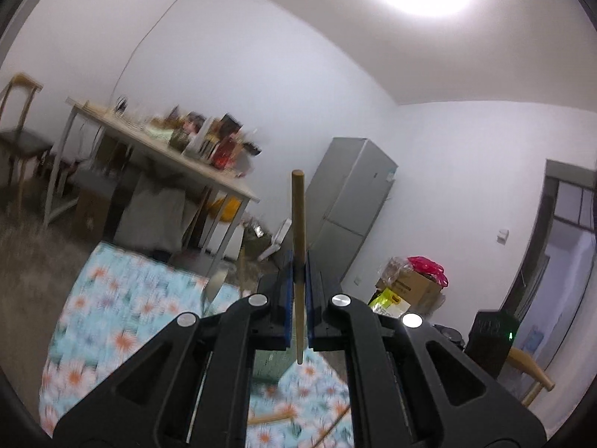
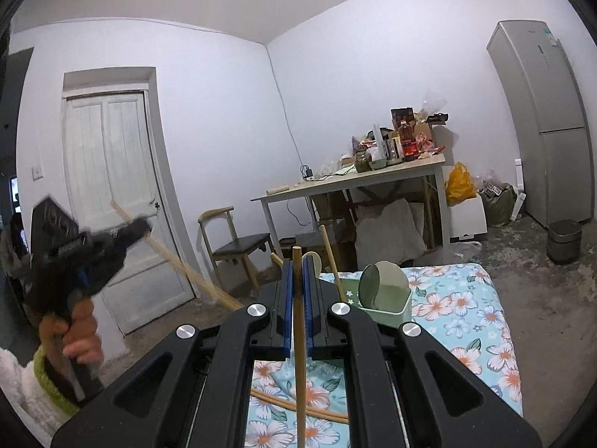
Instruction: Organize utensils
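White walls wrap the room, and low in both views lies a floral tablecloth (image 2: 462, 310) in pale blue with orange and white blossoms. Up the middle of the left wrist view, the left gripper (image 1: 298, 276) has its blue pads pressed tight on a wooden chopstick (image 1: 298, 224), which stands nearly upright and pokes out above and below the pads. Over in the right wrist view, the right gripper (image 2: 297, 283) is clamped the same way on a second chopstick (image 2: 298, 354), upright at centre frame, its lower end running off the bottom edge. Right of those fingers sits a green utensil holder (image 2: 388, 306) on the cloth, with a pale green cup (image 2: 380, 285) tipped on its side in it and wooden handles sticking up behind. More loose chopsticks (image 2: 298, 407) lie flat on the cloth at lower centre. At far left of that view, blurred, a hand (image 2: 80, 336) in a fuzzy white sleeve grips the other gripper's handle, chopstick slanting across the white door (image 2: 112, 171). Back right, a cluttered table (image 2: 350, 183) and grey fridge (image 2: 544, 119).
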A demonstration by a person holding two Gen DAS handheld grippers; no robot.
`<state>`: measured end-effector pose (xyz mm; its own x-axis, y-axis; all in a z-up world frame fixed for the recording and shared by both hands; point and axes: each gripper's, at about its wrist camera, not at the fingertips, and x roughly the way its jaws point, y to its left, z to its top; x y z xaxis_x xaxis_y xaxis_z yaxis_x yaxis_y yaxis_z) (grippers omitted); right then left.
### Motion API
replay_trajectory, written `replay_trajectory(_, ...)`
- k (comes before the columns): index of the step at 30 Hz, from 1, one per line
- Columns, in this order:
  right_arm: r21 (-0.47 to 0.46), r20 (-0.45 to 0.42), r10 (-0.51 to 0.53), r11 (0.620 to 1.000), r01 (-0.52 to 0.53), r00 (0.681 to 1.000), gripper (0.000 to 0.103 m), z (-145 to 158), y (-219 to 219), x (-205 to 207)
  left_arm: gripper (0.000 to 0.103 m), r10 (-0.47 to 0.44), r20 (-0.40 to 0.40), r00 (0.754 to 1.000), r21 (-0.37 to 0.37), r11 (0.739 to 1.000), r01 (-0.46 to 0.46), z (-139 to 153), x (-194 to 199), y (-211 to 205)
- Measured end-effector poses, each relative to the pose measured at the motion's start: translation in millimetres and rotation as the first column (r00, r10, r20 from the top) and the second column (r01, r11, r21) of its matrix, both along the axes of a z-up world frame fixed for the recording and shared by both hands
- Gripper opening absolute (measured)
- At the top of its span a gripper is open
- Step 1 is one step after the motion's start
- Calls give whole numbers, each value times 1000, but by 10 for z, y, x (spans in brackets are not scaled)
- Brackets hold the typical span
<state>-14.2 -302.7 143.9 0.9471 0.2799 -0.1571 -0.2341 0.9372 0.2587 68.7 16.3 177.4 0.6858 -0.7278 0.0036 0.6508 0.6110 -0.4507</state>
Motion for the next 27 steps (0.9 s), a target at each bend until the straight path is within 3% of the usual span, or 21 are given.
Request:
replay_trajectory(4,7,-8,3,1000,-3,1000,5,-57,-59,11,4,39,64,997,52,998,-42,153,172,-289)
replay_trajectory(8,17,-15,8,1000,-8,1000,5,-95,-133,41,4,73,79,994,124,989,-82,159,453,-629)
replay_trajectory(15,41,-18,7,999,-6,1000,5,-161,-258,114,4,108,22,994,233,966,-110,-88,960,-1133)
replay_trajectory(20,51,-32,-2,999,3,999,5,-201,-312,168,6,73,-61,995,261,964,-55,-291,1161,-1318)
replay_trajectory(22,51,-36,-6,999,7,999,5,-207,-315,173,19,63,-69,996,250,967,-43,-324,1158,-1300)
replay_trajectory(24,54,-40,-5,999,8,999,5,-209,-313,185,43,68,-57,996,233,971,-52,-312,1108,-1255)
replay_trajectory(27,46,-39,-7,999,9,999,5,-182,-276,191,56,62,-26,998,223,973,-55,-263,999,-1179)
